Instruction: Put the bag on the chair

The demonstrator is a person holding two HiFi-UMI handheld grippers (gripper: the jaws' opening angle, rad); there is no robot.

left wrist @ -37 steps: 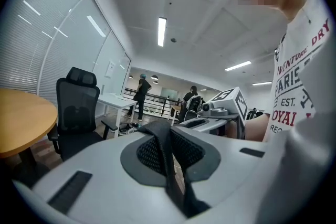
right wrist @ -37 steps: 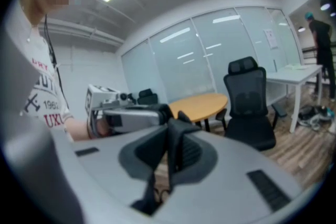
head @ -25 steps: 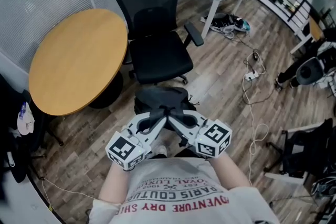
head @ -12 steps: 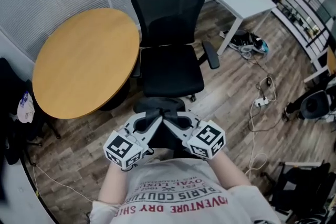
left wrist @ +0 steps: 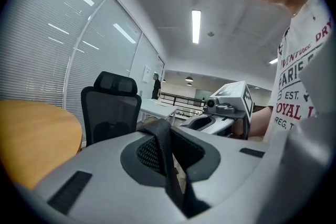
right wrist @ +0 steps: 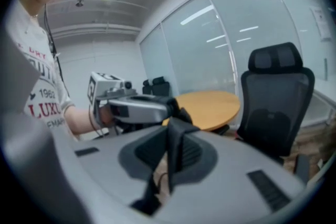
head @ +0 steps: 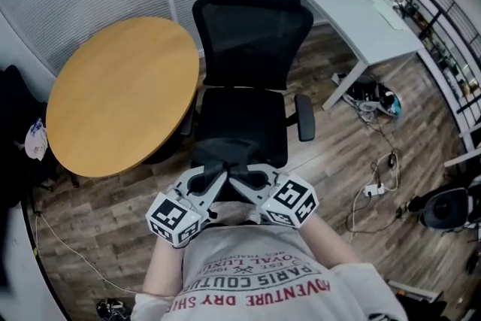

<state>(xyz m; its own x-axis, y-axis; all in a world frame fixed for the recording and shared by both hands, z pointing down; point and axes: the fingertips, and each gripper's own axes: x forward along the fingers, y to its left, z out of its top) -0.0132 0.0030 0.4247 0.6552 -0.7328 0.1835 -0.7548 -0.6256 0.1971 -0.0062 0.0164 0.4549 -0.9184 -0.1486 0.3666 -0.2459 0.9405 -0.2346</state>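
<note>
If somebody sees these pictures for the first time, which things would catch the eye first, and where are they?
The black mesh office chair stands in the middle of the head view, with the round wooden table at its left. Just in front of the chair's seat, the left gripper and the right gripper meet tip to tip, each shut on a black strap of the dark fabric bag that they carry.

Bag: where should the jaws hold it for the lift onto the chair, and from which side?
By the straps at its top, coming from the near side. The left gripper and right gripper each have jaws shut on a flat black strap, side by side. The bag hangs past their tips, before the chair. The straps pinch easily; the soft body looks too bulky.
</note>
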